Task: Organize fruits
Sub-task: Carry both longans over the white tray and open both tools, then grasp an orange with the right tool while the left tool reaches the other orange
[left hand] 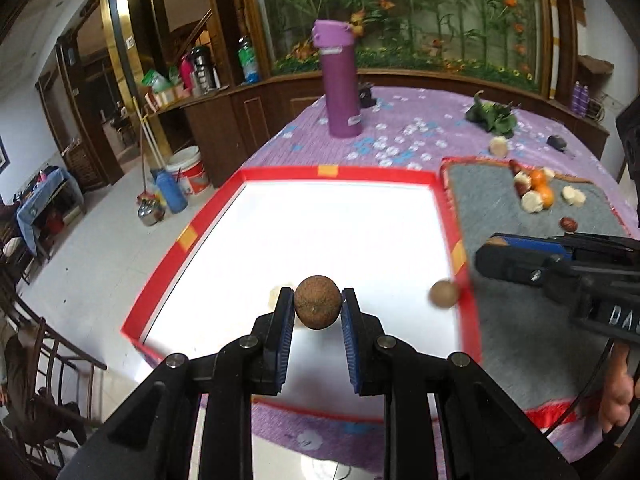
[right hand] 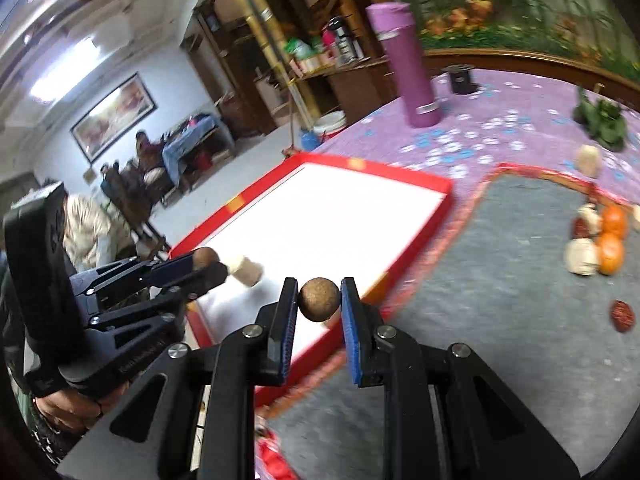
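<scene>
white floor of red tray (left hand: 438, 184) mostly open, pale fruit piece (right hand: 248, 271) and brown ball (left hand: 443, 295) at near end, grey mat (left hand: 480, 200) bare on left – fruit cluster (left hand: 536, 194) crowding far corner, purple bottle (left hand: 340, 84) upright behind tray

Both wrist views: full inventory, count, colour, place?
Tray: 1, red rim, white floor, on the tablecloth.
Mat: 1, grey, right of the tray.
Brown balls: 2, one in each gripper, over the tray.
Pale piece: 1, cream, inside the tray.
Oranges: 2, orange, far side of the mat.
Pale chunks: several, cream, beside the oranges; one off the mat.
Dark red fruit: at least 1, on the mat.
Flask: 1, purple, upright behind the tray.
Leaves: 1 bunch, green, far right.
Tablecloth: 1, purple.
Left gripper: shut on a ball.
Right gripper: shut on a ball.
</scene>
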`<state>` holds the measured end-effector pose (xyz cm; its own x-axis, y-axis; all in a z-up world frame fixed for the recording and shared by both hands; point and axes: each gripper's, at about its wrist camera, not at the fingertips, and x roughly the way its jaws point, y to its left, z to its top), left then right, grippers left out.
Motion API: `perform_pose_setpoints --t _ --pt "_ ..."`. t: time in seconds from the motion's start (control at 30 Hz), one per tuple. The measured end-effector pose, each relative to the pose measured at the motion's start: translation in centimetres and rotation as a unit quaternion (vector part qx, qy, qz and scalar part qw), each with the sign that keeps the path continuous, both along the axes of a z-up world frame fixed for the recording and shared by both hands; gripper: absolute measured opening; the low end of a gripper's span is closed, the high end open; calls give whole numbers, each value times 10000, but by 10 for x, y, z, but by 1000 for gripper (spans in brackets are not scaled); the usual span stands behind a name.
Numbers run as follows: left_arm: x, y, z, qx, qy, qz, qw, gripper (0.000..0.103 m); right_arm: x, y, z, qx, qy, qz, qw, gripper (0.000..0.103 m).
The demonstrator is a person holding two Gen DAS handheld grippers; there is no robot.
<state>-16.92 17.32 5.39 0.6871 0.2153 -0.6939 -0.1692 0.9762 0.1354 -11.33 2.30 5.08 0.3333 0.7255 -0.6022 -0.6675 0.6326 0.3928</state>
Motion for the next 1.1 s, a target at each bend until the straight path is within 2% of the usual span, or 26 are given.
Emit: perform_pose_setpoints --t 0.27,0.33,0.37,0.4,0.47,0.5,0.63,0.77,1.03,1.1 --pt "-3 12 -11 81 111 191 9997 23 -10 37 -17 -289 14 271 9992 24" --pt "-4 17 -13 49 151 256 9995 38 -9 40 -18 -296 26 281 9992 24" --pt "-5 19 -13 49 163 322 9993 59 -9 40 -18 -285 59 292 9991 29" --pt "-5 20 -13 75 132 373 9992 72 -10 40 -17 -265 67 276 9992 34" --pt "-8 20 -10 152 43 424 9990 73 -10 37 -15 -191 25 241 9995 50" --pt "-8 20 -9 177 39 423 9989 73 -10 35 -13 -140 -5 220 9997 52" --pt "-8 18 -7 174 35 383 9991 74 -7 20 -8 0 -67 37 10000 52" --pt "-5 7 -11 157 97 191 9996 75 3 -3 -9 89 68 -240 9997 53" --pt "-5 -18 -8 216 129 -154 9996 75 28 -65 -5 279 202 -907 9953 53" --pt "-8 -21 -4 235 91 -192 9995 78 36 -84 -3 267 168 -1149 9929 53"
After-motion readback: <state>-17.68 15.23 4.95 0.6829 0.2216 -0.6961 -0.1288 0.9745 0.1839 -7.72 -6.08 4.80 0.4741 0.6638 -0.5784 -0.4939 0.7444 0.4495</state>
